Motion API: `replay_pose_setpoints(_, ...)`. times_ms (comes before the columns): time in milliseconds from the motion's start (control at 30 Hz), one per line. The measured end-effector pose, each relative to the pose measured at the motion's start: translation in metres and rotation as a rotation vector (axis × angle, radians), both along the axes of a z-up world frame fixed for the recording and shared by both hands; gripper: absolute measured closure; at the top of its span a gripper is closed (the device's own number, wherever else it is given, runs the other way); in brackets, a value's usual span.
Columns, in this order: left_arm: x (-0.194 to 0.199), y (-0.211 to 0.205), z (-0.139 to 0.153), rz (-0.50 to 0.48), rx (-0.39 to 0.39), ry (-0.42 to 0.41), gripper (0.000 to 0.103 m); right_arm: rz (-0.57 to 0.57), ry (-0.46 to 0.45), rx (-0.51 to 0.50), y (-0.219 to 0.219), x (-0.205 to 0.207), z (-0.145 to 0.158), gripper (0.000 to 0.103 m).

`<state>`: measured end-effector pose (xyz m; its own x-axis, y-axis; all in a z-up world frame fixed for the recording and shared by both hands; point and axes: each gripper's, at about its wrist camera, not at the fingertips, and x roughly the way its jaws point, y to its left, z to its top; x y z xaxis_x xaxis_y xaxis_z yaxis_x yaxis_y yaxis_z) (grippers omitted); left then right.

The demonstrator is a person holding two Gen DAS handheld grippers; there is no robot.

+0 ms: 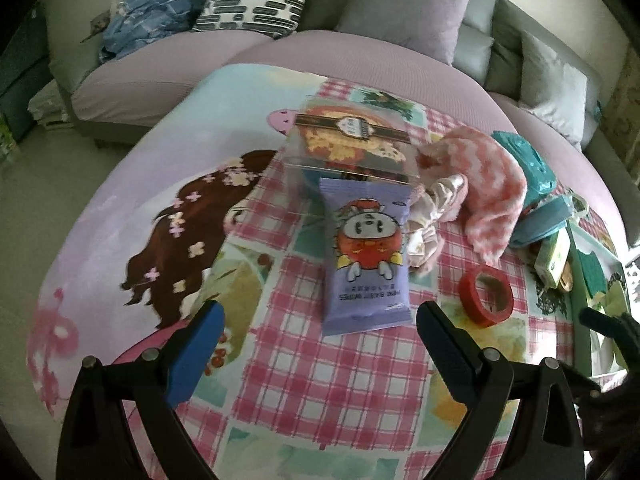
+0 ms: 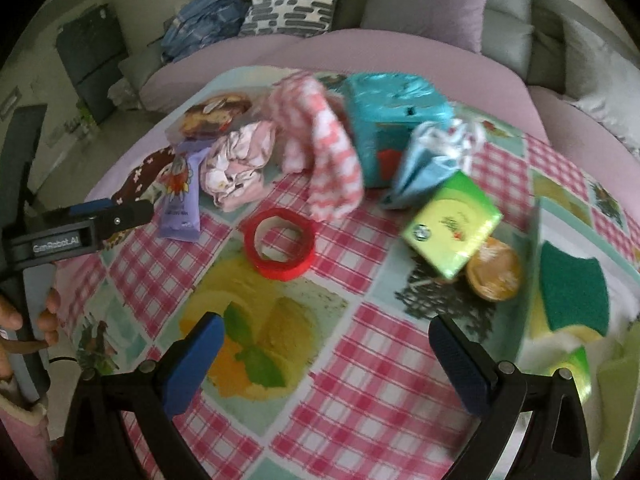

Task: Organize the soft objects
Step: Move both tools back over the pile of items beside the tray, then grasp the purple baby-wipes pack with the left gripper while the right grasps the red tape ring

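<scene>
A purple baby-wipes pack point(image 1: 366, 256) lies flat on the patterned cloth, just ahead of my open left gripper point(image 1: 318, 316), between its finger lines and not touched. Behind the pack sits a clear snack packet point(image 1: 352, 140). To its right are a crumpled pink satin cloth point(image 1: 432, 208) and a pink-and-white checked towel point(image 1: 488, 184). In the right wrist view my right gripper point(image 2: 326, 326) hangs open over bare tablecloth, short of a red tape ring point(image 2: 280, 244). The checked towel point(image 2: 320, 148), satin cloth point(image 2: 240, 168) and wipes pack point(image 2: 180, 200) lie beyond. The left gripper point(image 2: 132, 206) shows at left, empty.
A teal package point(image 2: 392, 120), a pale blue bag point(image 2: 432, 156), a green box point(image 2: 452, 224) and an orange round item point(image 2: 494, 276) crowd the right side. A tray point(image 2: 536, 260) at the right edge holds a green sponge point(image 2: 572, 292). A sofa with cushions point(image 1: 400, 4) stands behind.
</scene>
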<state>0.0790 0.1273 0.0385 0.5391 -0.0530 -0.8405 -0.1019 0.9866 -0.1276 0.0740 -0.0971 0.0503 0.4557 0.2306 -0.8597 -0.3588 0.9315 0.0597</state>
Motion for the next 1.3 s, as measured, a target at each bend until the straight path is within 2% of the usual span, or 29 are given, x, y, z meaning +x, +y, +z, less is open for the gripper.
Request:
replay_pose_setpoints(433, 0.031, -0.019, -0.019, -0.069, -0.026, 0.029, 0.006, 0.085, 0.028, -0.04, 0.036, 0.031, -0.029, 0.001)
replay_pose_setpoints(767, 0.045, -0.017, -0.032, -0.077, -0.039, 0.034, 0.007, 0.13, 0.0, -0.051, 0.062, 0.05, -0.043, 0.017)
replay_pose_setpoints(967, 0.047, -0.018, -0.035, -0.092, -0.052, 0.025, 0.023, 0.128, -0.017, -0.043, 0.072, 0.056, -0.043, 0.033)
replay_pose_setpoints(1100, 0.05, -0.021, -0.035, -0.097, -0.054, 0.011, 0.043, 0.132, -0.018, -0.032, 0.074, 0.056, -0.042, 0.039)
replay_pose_setpoints(1200, 0.049, -0.02, -0.034, -0.097, -0.06, 0.006, 0.045, 0.139, -0.019, -0.026, 0.072, 0.053, -0.04, 0.047)
replay_pose_setpoints(1300, 0.047, -0.018, -0.033, -0.097, -0.067, 0.002, 0.046, 0.14, -0.014, -0.023, 0.074, 0.052, -0.04, 0.047)
